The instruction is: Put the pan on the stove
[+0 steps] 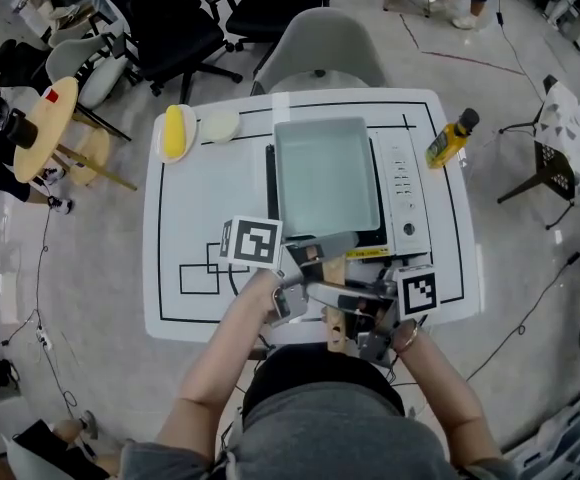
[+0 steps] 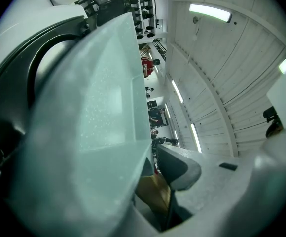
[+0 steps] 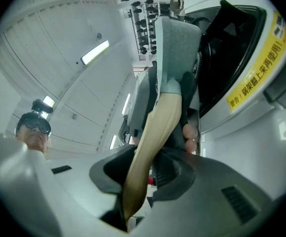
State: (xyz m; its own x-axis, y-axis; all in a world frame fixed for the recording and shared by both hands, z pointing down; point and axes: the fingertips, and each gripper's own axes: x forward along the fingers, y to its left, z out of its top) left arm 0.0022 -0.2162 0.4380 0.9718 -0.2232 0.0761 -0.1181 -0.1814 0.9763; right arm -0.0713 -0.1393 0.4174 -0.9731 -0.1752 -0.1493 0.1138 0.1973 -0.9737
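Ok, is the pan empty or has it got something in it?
Empty. From the head view the pan shows only its bare pale-green bottom, with nothing lying inside.

Pan [image 1: 325, 178] occupying stove [image 1: 402, 183] top; plate [image 1: 158, 136] sitting at far-L corner, oil bottle [image 1: 448, 140] standing just R of stove; table [image 1: 200, 218] lying open btwn plate and stove.

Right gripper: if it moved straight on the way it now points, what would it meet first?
The right gripper, shut on the wooden handle, points along it. It would probably meet the grey bracket of the pan first, where the handle ends; the stove lies beside that line. Depth is unclear.
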